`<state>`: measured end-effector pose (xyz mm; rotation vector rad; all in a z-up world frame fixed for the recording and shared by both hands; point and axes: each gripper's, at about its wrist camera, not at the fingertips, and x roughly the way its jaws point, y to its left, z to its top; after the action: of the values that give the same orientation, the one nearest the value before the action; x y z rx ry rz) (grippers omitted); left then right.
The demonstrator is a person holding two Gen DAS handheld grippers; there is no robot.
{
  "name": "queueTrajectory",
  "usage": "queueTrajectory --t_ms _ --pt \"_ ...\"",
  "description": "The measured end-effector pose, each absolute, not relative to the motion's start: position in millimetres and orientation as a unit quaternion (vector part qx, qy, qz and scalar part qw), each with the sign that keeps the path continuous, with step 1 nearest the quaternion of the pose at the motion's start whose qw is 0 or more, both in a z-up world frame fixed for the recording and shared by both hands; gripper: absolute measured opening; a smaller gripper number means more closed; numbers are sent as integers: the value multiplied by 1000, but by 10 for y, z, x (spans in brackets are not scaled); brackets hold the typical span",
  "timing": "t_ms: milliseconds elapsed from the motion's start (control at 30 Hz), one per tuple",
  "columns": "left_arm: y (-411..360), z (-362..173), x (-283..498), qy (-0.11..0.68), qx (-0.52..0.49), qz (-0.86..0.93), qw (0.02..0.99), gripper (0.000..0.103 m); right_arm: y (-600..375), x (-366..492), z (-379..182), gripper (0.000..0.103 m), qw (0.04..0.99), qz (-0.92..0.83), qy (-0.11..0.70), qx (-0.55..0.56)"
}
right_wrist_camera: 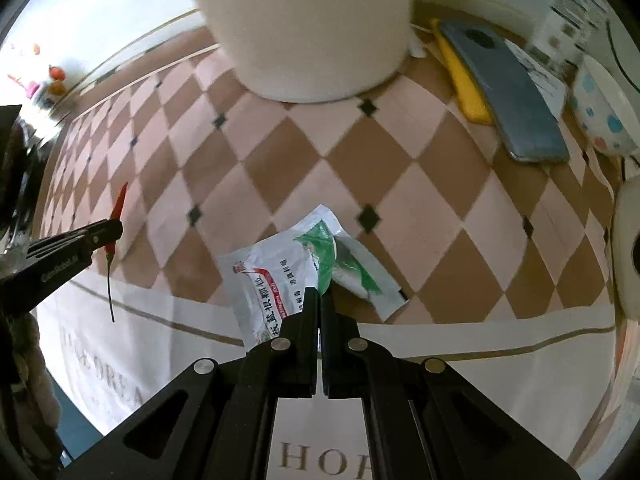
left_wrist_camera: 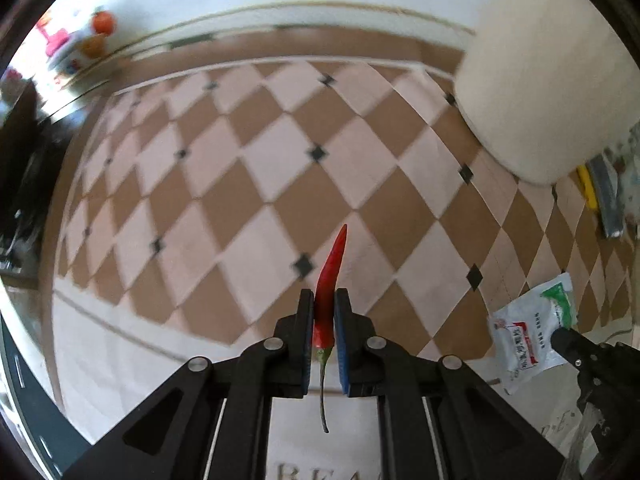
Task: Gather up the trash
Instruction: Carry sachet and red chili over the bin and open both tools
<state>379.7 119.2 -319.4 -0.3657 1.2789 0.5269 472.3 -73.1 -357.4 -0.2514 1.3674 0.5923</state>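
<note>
My left gripper [left_wrist_camera: 324, 300] is shut on a red chili pepper [left_wrist_camera: 331, 276], held upright above the checkered tablecloth, its green stem hanging down between the fingers. The pepper also shows in the right wrist view [right_wrist_camera: 119, 204], held by the left gripper [right_wrist_camera: 114, 232]. My right gripper [right_wrist_camera: 319, 298] is shut on a crumpled white, green and red plastic packet [right_wrist_camera: 280, 268], pinching its edge. The packet also shows in the left wrist view [left_wrist_camera: 528, 332], at the right gripper's tip [left_wrist_camera: 558, 336].
A large white cylindrical container [right_wrist_camera: 304, 28] stands on the checkered cloth [right_wrist_camera: 420, 200]. To the right lie a grey phone [right_wrist_camera: 512, 100] on a yellow item [right_wrist_camera: 460, 76], a dotted bowl [right_wrist_camera: 600, 112] and a white object [right_wrist_camera: 628, 248]. Colourful items [left_wrist_camera: 92, 36] sit far left.
</note>
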Motion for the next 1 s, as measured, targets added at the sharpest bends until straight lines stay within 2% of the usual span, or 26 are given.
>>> queueTrajectory --t_ms 333,633,833,1000 --pt "1616 -2461 2423 502 -239 373 743 7 97 4134 -2979 1 704 394 568 -164" --pt "1892 -2207 722 436 -299 479 701 7 915 2911 -2580 1 644 515 524 -210" --pt "1872 -2293 -573 403 -352 538 651 7 1172 1754 -2493 1 594 573 507 -249" --pt "1859 -2665 -1570 388 -406 566 603 7 1322 639 -2701 1 544 603 510 -282"
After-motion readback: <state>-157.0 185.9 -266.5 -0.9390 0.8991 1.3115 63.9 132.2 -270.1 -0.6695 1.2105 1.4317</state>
